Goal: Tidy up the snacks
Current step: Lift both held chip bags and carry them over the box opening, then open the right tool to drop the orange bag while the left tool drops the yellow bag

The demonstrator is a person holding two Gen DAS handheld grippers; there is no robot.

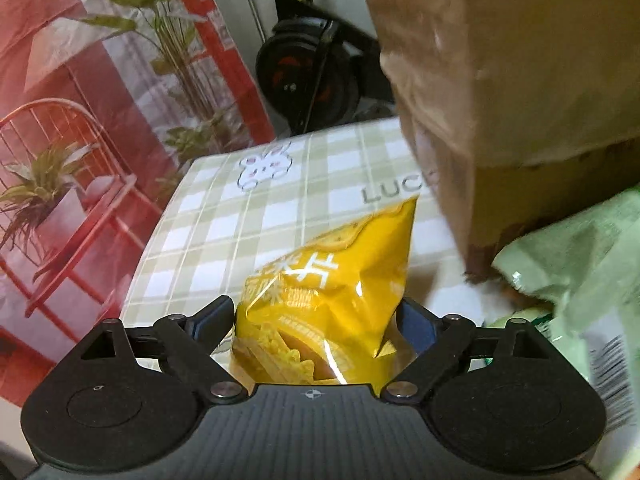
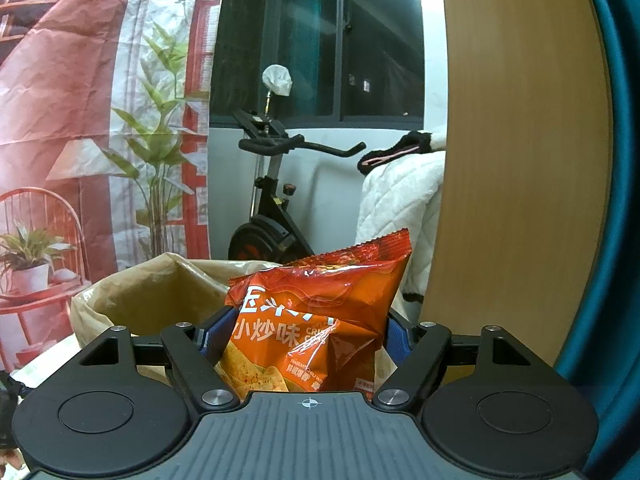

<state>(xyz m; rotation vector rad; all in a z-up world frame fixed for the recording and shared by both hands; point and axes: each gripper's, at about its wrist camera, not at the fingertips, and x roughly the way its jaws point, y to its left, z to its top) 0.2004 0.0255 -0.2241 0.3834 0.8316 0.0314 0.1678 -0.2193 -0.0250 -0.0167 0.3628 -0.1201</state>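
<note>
While the left tool (image 1: 316,320) pointed down at the checked counter (image 1: 224,216), the yellow snack bag (image 1: 332,300) sat between its spread pads, grip unclear. Brown paper bag (image 1: 500,64) stood ahead-right. Right tool (image 2: 308,336) clamped the red snack bag (image 2: 316,316), open paper bag (image 2: 160,292) just ahead-left.

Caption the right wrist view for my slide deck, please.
Right gripper holds a red snack bag above an open paper bag, exercise bike behind.
</note>
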